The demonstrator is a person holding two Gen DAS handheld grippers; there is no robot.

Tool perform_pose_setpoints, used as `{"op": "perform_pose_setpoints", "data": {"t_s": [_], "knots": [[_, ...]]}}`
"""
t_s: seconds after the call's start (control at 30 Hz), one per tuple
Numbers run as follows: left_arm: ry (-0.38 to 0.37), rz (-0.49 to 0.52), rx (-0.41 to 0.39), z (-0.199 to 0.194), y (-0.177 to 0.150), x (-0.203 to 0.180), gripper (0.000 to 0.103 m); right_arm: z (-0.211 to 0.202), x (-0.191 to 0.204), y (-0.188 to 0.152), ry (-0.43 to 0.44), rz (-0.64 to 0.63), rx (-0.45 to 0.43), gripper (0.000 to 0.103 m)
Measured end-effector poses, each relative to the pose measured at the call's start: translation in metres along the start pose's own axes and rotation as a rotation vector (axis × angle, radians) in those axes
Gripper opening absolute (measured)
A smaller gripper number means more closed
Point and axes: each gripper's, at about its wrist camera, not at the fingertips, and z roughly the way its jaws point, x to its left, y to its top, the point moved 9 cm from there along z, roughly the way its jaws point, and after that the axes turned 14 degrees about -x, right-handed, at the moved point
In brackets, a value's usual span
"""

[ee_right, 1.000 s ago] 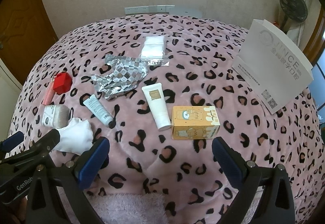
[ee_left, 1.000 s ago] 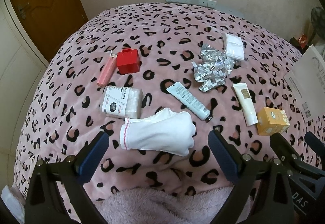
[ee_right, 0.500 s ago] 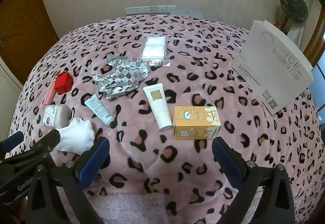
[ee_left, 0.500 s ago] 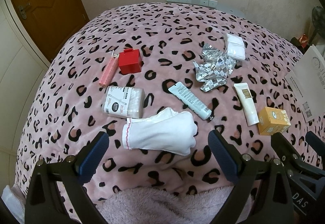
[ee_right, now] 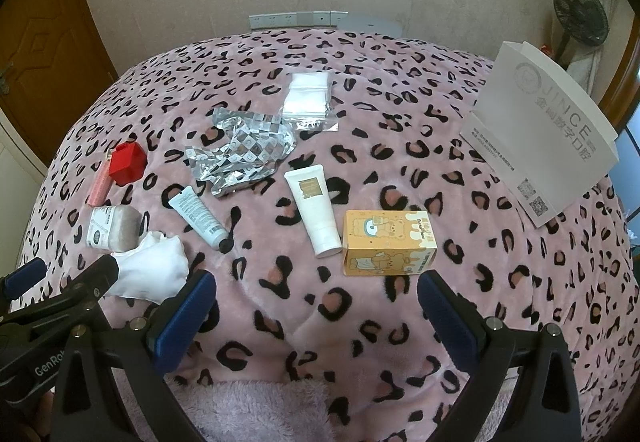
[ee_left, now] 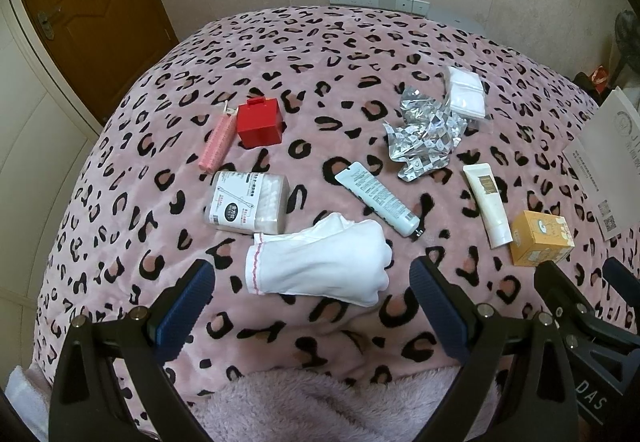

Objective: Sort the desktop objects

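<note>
Objects lie on a pink leopard-print blanket [ee_left: 320, 53]. My left gripper [ee_left: 312, 306] is open and empty, just short of a white glove [ee_left: 320, 262]. Beyond the glove lie a cotton-swab box [ee_left: 250, 207], a red box [ee_left: 259, 121], a pink tube [ee_left: 218, 141], a blue tube [ee_left: 378, 197], crumpled foil [ee_left: 424, 133], a bag of white pads [ee_left: 466, 91], a cream tube [ee_left: 488, 205] and an orange carton [ee_left: 540, 238]. My right gripper [ee_right: 316, 316] is open and empty, just short of the orange carton [ee_right: 386, 242] and cream tube [ee_right: 316, 209].
A white paper bag [ee_right: 540, 137] stands at the blanket's right side. A power strip [ee_right: 296, 19] lies along the far wall. A brown door [ee_left: 92, 1] is at the left. A fan [ee_right: 580, 17] stands at the far right. Fluffy pink fabric [ee_right: 256, 410] lies under both grippers.
Both grippers have drawn back and up slightly, so the objects sit a little farther off. Nothing on the blanket has moved. Both stay open.
</note>
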Motion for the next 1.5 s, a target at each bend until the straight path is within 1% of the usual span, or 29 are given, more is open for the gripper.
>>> {"op": "perform_pose_setpoints", "data": {"t_s": [0.27,1.5], "knots": [[0.006,0.003,0.001,0.0000,0.0038,-0.0015,0.098,0.0003,0.0035,0.0027,-0.001,-0.005,-0.001,0.103],[0.007,0.008,0.001,-0.0008,-0.0010,0.0002,0.098,0.0001,0.0041,0.0019,0.006,-0.003,0.005,0.103]]}}
